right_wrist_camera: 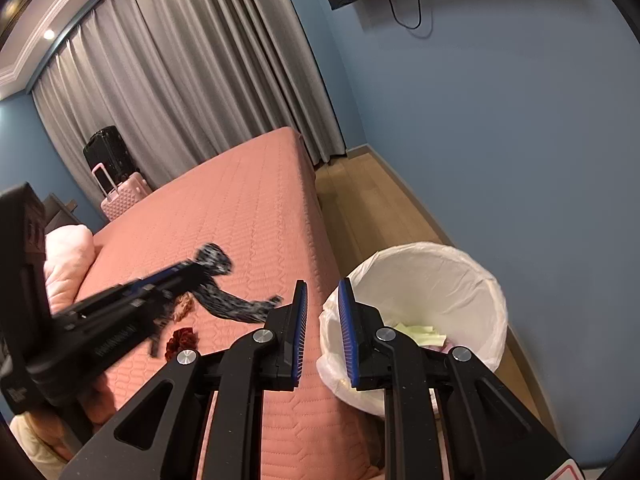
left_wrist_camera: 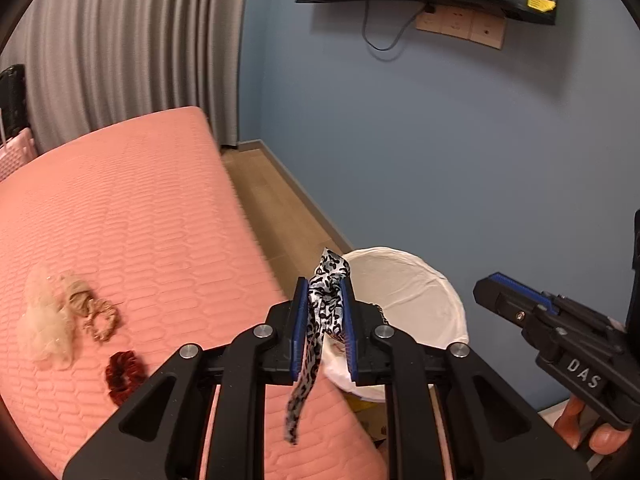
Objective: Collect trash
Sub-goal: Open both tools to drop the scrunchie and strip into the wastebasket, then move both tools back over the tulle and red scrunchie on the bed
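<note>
Jaws of the left gripper (left_wrist_camera: 325,328) clamp a black-and-white patterned ribbon (left_wrist_camera: 320,320) above the edge of a pink bed (left_wrist_camera: 160,220), beside a white-lined trash bin (left_wrist_camera: 408,300). Right gripper (right_wrist_camera: 322,328) hovers over the bin's rim, jaws apart and empty.

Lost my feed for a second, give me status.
Left tool shut on leopard-print strip, beside lined bin. Right tool open, empty. Scrunchies on bed. Nothing blocking.
</note>
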The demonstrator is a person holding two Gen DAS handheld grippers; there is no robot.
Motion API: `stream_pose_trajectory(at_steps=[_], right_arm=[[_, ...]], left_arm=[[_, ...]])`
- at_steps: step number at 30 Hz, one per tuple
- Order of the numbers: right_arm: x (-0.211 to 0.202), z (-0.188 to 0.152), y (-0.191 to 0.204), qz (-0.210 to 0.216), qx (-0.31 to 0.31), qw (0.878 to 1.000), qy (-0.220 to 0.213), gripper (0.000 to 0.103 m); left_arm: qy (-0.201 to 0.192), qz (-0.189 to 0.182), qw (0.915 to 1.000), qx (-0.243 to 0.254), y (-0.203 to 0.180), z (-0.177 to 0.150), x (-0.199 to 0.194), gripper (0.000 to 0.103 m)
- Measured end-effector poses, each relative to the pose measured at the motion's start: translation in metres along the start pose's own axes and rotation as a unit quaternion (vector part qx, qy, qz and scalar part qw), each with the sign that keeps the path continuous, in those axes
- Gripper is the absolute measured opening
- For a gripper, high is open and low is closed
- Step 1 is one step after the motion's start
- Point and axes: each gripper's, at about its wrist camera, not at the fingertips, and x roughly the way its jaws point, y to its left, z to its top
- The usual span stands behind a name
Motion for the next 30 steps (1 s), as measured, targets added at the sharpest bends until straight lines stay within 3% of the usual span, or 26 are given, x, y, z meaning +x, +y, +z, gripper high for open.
stream_pose_trajectory(at_steps=[4, 6, 8, 9, 19, 30], right_arm=[[-0.008, 0.010, -0.009, -0.010, 0.001, 1.000, -0.014, 0.018], [-0.010, 0.014, -0.013, -0.016, 0.004, 1.000, -0.019, 0.018], [-0.012, 0.017, -0.017, -0.021, 0.006, 0.999, -0.024, 0.019], [-0.013, 0.018, -0.020, -0.023, 0.008, 0.999, -0.026, 0.019], [-0.015, 0.016, -0.019, -0.025, 0.013, 0.999, -0.029, 0.024], [0.003, 0.001, 0.027, -0.004, -0.018, 1.000, -0.007, 0.029]], left_arm=[[0.004, -0.019, 0.9997, 0.013, -0.021, 0.008, 0.015, 0.017], [0.007, -0.024, 0.9995, 0.019, -0.030, 0.011, 0.022, 0.029], [0.002, -0.016, 0.9995, 0.026, -0.038, 0.013, 0.026, 0.067], [-0.008, -0.009, 0.9995, 0.028, -0.041, 0.014, 0.025, 0.073], [-0.011, 0.000, 0.9993, 0.035, -0.048, 0.009, 0.025, 0.074], [-0.011, 0.037, 0.9991, -0.016, 0.002, -0.008, 0.005, 0.074]])
